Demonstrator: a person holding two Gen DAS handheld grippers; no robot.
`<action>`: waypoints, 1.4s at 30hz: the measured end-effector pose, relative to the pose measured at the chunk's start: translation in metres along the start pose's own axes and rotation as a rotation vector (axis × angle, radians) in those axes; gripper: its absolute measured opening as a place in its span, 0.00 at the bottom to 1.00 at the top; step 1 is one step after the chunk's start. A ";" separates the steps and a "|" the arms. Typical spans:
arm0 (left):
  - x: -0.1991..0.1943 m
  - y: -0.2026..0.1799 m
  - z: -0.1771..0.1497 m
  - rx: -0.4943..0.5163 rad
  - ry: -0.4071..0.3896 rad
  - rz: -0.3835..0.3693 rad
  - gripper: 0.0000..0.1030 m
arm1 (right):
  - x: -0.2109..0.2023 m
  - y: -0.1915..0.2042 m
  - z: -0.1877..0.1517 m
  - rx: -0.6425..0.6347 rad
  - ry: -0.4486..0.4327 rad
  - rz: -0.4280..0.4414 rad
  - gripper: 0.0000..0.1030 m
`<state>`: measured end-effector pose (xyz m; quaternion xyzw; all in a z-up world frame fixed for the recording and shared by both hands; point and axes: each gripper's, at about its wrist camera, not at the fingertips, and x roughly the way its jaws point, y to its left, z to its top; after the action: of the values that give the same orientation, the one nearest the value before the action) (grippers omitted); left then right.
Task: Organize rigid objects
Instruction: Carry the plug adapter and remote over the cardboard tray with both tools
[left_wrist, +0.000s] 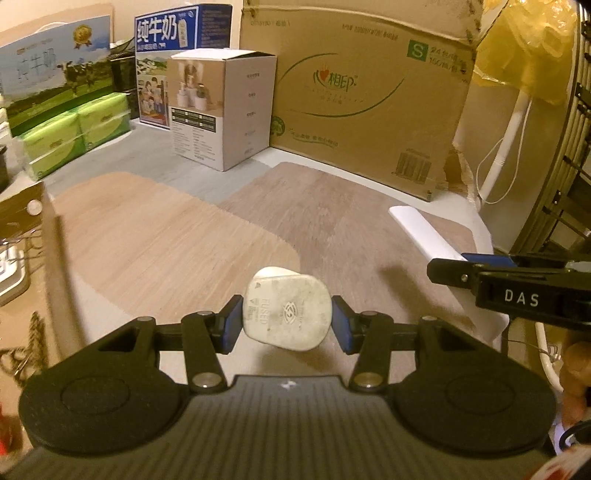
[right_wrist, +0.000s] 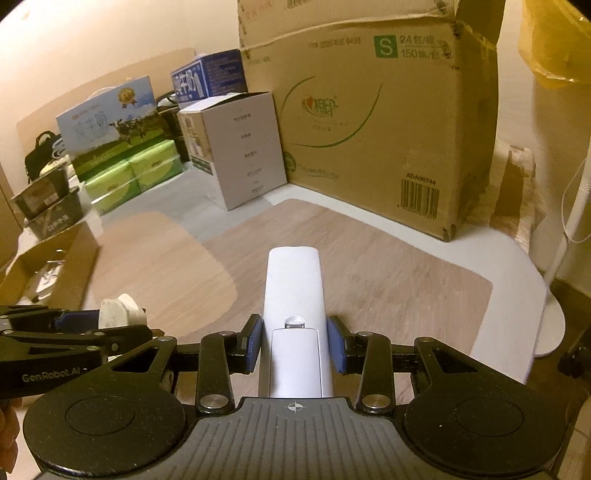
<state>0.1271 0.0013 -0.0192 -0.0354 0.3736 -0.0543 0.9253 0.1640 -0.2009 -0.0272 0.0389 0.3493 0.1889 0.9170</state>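
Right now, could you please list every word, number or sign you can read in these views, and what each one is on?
"FUSED": white plug held by the left gripper.
"DAS": right gripper.
"GenRobot.AI": left gripper's side.
"S", "24", "150", "ADA00744": big cardboard box.
"纯牛奶": blue milk carton.
White remote: no text.
White box's print: too small.

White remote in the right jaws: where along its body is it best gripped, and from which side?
Grip the white remote across its narrow width, on the flat parallel long edges near the battery-cover end, coming in lengthwise from that end. The right gripper does so now.
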 end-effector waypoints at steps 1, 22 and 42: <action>-0.007 0.000 -0.003 -0.001 -0.003 0.002 0.45 | -0.004 0.002 -0.002 0.000 -0.001 0.002 0.37; -0.114 0.022 -0.055 -0.051 -0.046 0.070 0.45 | -0.079 0.073 -0.039 -0.039 -0.030 0.083 0.37; -0.178 0.073 -0.095 -0.153 -0.057 0.202 0.45 | -0.084 0.158 -0.059 -0.162 0.003 0.254 0.37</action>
<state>-0.0604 0.0941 0.0272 -0.0695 0.3517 0.0686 0.9310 0.0172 -0.0902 0.0130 0.0082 0.3266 0.3312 0.8852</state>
